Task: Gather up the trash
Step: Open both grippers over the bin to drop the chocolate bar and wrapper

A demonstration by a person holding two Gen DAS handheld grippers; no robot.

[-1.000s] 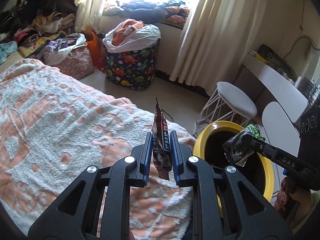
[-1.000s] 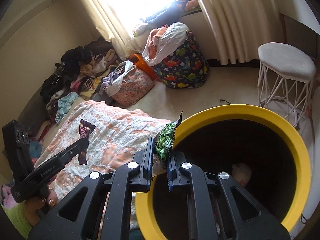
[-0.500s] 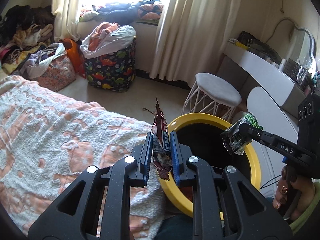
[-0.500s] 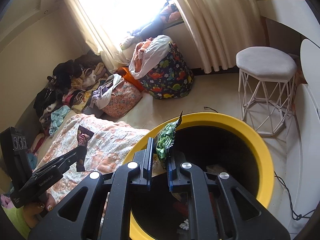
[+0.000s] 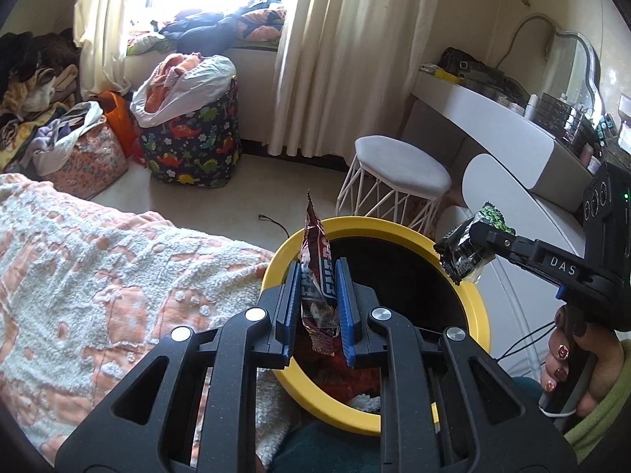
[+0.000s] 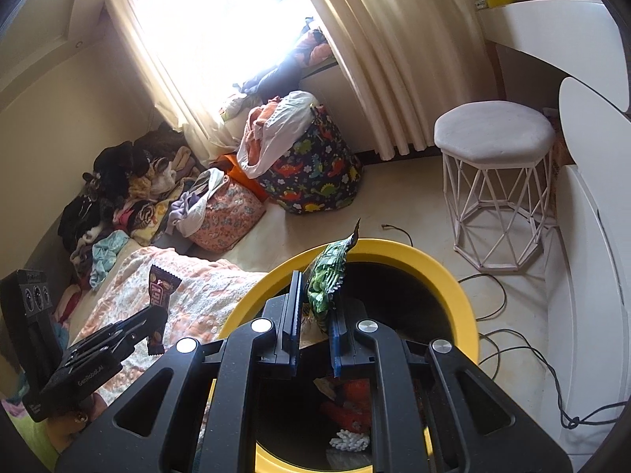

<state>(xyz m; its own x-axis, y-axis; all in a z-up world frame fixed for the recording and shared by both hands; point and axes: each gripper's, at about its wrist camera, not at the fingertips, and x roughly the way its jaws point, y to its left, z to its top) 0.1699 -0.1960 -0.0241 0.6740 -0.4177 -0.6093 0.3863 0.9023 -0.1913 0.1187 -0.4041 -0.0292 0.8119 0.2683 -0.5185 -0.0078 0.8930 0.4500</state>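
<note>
A brown snack wrapper [image 5: 318,276] is pinched upright in the left gripper [image 5: 318,307], a green wrapper [image 6: 328,282] is clamped in the right gripper [image 6: 314,331], and both are held over the yellow-rimmed bin [image 5: 394,228] beside the bed [image 5: 98,268].

"DAS" on right claw [image 5: 459,252]; "GenRobot.AI" on left claw [image 6: 155,325]

Daylight pours in through the far window [image 6: 221,12], totally blown out. Room's bright, the bin [image 6: 445,276] inside stays dark. Sharp shots, fisheye bending edges, black corners.
</note>
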